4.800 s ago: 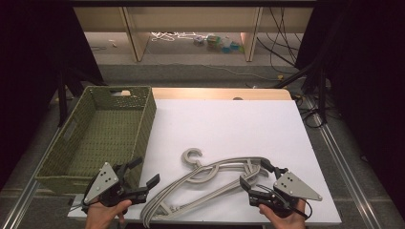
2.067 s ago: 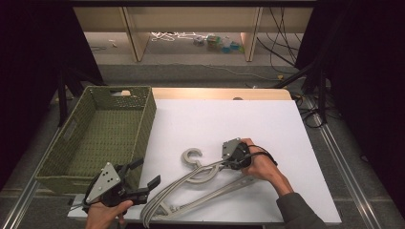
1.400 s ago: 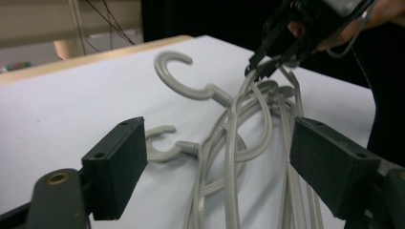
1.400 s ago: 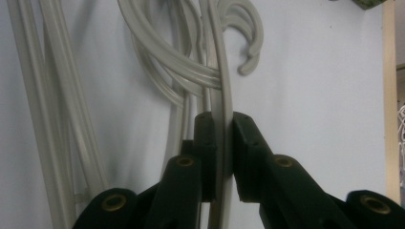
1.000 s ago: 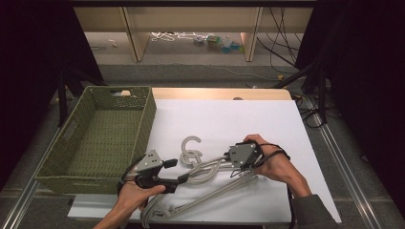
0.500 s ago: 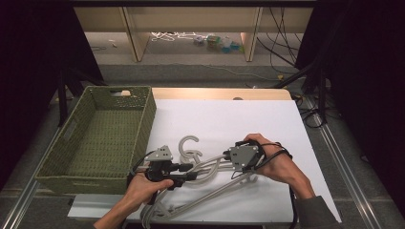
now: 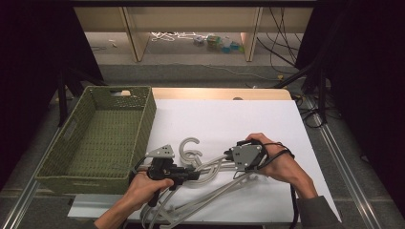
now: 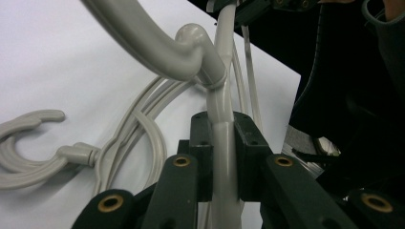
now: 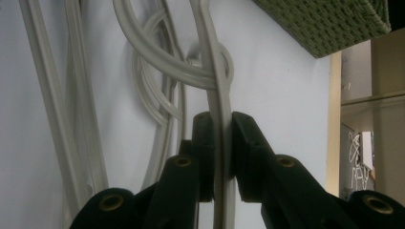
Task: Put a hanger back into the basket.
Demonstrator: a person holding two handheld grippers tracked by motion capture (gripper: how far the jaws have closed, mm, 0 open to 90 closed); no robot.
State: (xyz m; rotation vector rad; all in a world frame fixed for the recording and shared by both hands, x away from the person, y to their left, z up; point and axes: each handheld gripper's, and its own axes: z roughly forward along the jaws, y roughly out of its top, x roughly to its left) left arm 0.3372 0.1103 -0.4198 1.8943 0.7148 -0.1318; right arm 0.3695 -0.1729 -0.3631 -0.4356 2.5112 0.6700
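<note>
On the white bench, beside the green basket, grey hangers lie tangled. One hanger arm is clamped by the just-closed left gripper, another by the right gripper; they should be drawn apart slowly so the hooks are freed.

My left tongs have just been closing, and their two black jaws now pinch a pale grey hanger bar that runs straight up toward twelve o'clock. Above the grip, a thick curved hook crosses it from eleven o'clock. At nine o'clock a second hanger's hook lies flat on the white tabletop, its thin bars looping in toward the centre. A dark sleeve covers the three o'clock side.
</note>
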